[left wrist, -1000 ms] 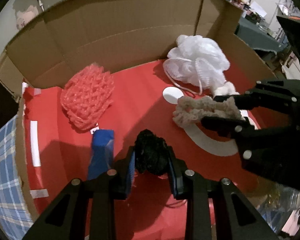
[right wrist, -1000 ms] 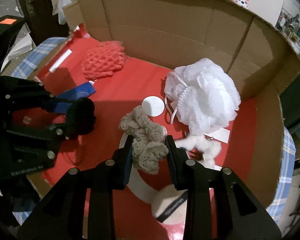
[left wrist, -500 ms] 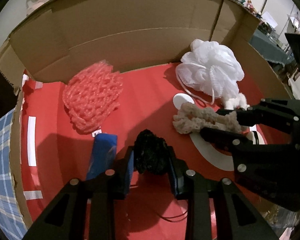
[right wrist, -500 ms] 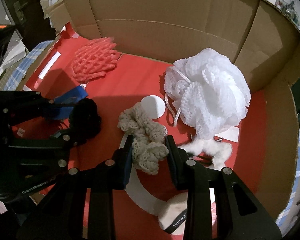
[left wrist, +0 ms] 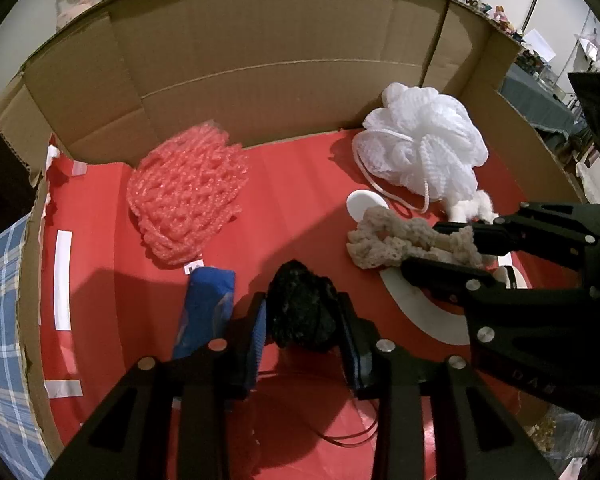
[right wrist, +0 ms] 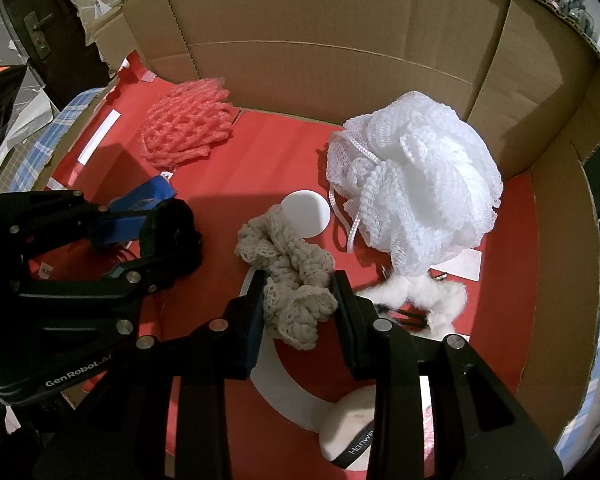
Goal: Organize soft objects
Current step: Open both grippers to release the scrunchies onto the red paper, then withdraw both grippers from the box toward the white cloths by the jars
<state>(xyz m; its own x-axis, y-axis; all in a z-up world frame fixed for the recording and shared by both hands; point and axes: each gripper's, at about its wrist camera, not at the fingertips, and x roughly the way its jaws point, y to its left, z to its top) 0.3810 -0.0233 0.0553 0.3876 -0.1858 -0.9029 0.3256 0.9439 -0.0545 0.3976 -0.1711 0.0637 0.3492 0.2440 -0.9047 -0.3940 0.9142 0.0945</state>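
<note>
My left gripper (left wrist: 302, 322) is shut on a black fuzzy scrunchie (left wrist: 300, 312), held above the red floor of a cardboard box (left wrist: 260, 60). My right gripper (right wrist: 300, 300) is shut on a beige lace scrunchie (right wrist: 288, 272), which also shows in the left wrist view (left wrist: 404, 240). The left gripper with the black scrunchie (right wrist: 172, 232) shows at the left of the right wrist view. A pink mesh foam net (left wrist: 188, 192) lies at the back left. A white bath pouf (left wrist: 424, 144) lies at the back right.
A blue packet (left wrist: 206, 308) lies beside my left gripper. A white disc (right wrist: 306, 218), a white fluffy clip (right wrist: 420, 296) and a round powder puff with a black band (right wrist: 352, 436) lie near my right gripper. Box walls rise at the back and sides.
Both grippers have risen and drawn back a little with their scrunchies still held. The objects on the box floor have not moved.
</note>
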